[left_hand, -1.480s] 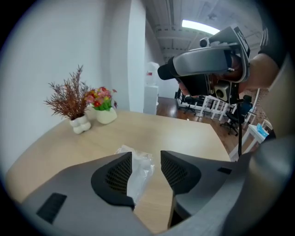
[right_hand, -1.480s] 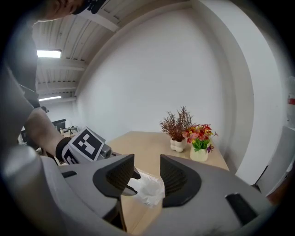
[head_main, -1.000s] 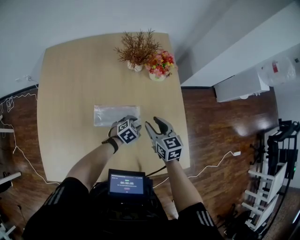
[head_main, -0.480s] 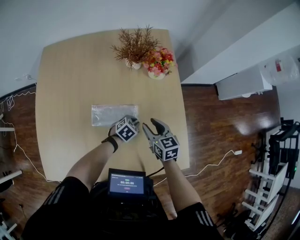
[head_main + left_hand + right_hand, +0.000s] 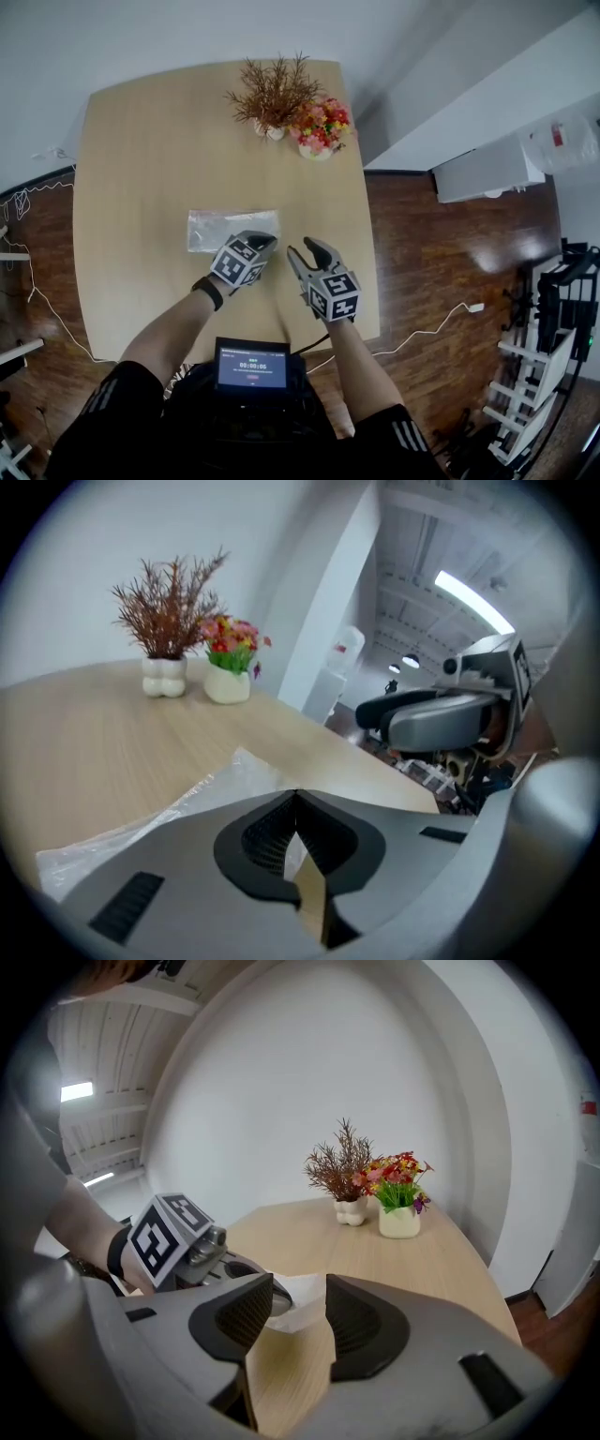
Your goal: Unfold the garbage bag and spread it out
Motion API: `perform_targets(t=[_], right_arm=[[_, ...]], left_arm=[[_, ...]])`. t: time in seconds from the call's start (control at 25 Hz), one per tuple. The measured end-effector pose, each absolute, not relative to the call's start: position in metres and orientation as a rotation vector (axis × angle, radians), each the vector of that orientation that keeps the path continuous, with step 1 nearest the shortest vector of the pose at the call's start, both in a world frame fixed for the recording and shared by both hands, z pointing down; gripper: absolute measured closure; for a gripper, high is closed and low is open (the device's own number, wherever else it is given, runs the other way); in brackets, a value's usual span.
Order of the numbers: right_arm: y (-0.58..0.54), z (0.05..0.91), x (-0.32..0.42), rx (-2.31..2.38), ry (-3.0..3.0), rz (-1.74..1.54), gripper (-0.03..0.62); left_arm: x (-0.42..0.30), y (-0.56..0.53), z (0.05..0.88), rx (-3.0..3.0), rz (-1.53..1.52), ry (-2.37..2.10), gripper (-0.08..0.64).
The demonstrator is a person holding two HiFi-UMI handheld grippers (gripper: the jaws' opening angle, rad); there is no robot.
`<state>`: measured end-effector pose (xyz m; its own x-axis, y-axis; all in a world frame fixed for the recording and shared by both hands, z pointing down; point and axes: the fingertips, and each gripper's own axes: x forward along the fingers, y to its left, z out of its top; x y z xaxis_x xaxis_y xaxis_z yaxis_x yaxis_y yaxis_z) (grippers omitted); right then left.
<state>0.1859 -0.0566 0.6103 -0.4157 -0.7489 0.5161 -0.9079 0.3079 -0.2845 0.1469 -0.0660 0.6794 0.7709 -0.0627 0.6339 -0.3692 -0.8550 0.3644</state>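
Pots: white vase (image 5: 269,132) holds dry brown twigs, white pot (image 5: 314,152) holds coloured flowers, both at the table (image 5: 141,169) edge, 12 o'clock | Bag: garbage bag (image 5: 225,228) mid-table, its 4 o'clock corner pinched by the just-closed left gripper (image 5: 265,241); right gripper (image 5: 305,248) jaws spread, bag at their 10 o'clock | Look: clear, flat, folded rectangle

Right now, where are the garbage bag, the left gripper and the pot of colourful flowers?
garbage bag (image 5: 220,230): head view, middle of the folded plastic.
left gripper (image 5: 296,795): left gripper view, where its closed jaw tips meet.
flower pot (image 5: 314,151): head view, the white pot's side.
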Motion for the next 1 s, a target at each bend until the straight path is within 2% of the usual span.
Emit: perform_targets(t=[0.24,0.64,0.88,1.0], right_arm=[[-0.061,0.622,0.168,1.421,-2.299,0.807,0.391],[-0.060,0.636,0.098,1.088,-2.353,0.654,0.394],[-0.062,0.648,0.094,1.090,-2.290,0.605,0.562],[-0.060,0.649,0.096,1.101,-2.274,0.605,0.572]], left_arm=[[0.124,-0.070,0.640,2.416,0.560,-0.348,0.559],[0.104,-0.078,0.629,2.356,0.441,-0.407,0.559],[0.105,-0.074,0.629,2.358,0.445,-0.403,0.559],[0.103,-0.073,0.625,2.363,0.433,-0.406,0.559]])
